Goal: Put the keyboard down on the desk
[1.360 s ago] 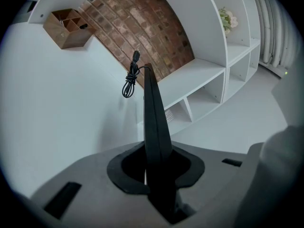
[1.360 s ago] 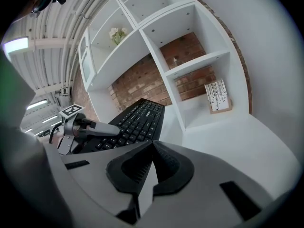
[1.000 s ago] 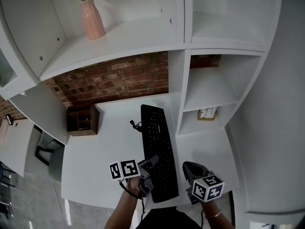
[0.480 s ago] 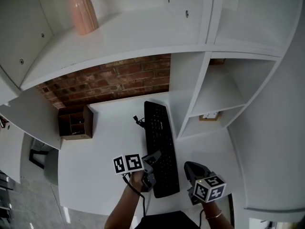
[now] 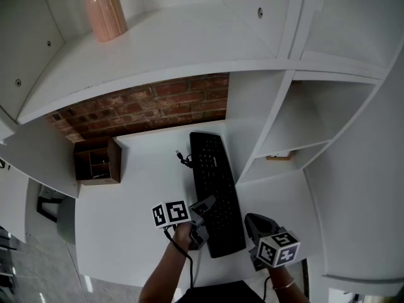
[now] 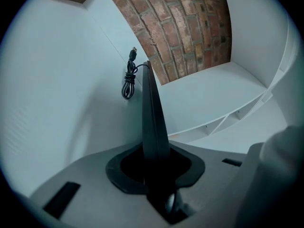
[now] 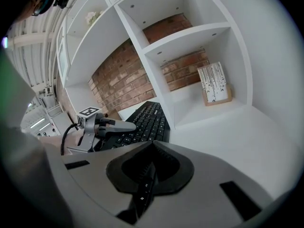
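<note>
A black keyboard (image 5: 216, 188) stretches lengthwise away from me on the white desk (image 5: 132, 201). Its coiled cable (image 5: 183, 159) lies at the far end. My left gripper (image 5: 201, 217) is shut on the keyboard's near left edge. In the left gripper view the keyboard (image 6: 151, 118) runs edge-on out from between the jaws of the left gripper (image 6: 154, 161), with the cable (image 6: 128, 82) beyond. Whether the keyboard rests fully on the desk is not visible. My right gripper (image 5: 255, 227) hovers at the front right, shut and empty. From the right gripper (image 7: 151, 152) I see the keyboard (image 7: 145, 120) and the left gripper (image 7: 116, 126).
A white shelf unit (image 5: 252, 122) stands just right of the keyboard, with a small framed card (image 5: 279, 156) in a low cubby. A wooden organiser box (image 5: 95, 163) sits at the back left against the brick wall (image 5: 145, 109). A pink vase (image 5: 104, 8) stands on the upper shelf.
The head view has tipped, so the shelves look lower. The keyboard's near end has drawn a little away from the desk's front edge with the left gripper still on it. The right gripper stays put.
</note>
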The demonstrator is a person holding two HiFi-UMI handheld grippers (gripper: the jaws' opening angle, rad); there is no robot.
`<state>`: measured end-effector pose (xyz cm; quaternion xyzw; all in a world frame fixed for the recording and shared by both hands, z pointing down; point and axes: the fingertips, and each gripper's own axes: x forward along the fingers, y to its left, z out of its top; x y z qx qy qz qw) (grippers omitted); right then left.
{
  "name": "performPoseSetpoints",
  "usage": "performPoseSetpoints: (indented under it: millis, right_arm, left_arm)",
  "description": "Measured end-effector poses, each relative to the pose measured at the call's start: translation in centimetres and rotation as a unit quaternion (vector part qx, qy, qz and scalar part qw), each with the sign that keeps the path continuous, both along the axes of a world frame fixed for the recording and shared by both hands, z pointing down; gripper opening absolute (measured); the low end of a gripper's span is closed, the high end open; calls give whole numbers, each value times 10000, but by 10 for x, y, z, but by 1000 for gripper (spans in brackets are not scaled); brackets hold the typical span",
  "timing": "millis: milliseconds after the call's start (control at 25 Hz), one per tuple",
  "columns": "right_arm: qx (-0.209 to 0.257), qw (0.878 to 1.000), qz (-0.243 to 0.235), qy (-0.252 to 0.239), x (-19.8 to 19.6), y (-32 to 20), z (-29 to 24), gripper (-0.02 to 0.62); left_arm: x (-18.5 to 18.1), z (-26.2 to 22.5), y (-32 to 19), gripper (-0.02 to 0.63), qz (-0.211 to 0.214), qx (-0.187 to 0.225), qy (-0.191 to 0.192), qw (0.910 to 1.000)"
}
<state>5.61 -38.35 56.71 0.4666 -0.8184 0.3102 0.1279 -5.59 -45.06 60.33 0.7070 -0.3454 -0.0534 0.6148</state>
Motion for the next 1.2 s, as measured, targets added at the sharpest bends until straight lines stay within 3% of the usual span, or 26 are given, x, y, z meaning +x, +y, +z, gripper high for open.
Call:
performPoseSetpoints:
  millis: [280,600,1200]
  right_arm:
    - [-92,9999,-20,-43,0,-1,5,5]
    - [-149,9998,-100,-98,-5,-3,11,5]
    - [-169,9994,-260,-148,-13,-5,11,5]
  left_arm:
    - [-3,15,-9,98,-81,-63,-133,9999]
    - [-8,27,-12,126,143,-169,-443,9988]
    - [-18,34,-15,196,501,29,-1742,9834]
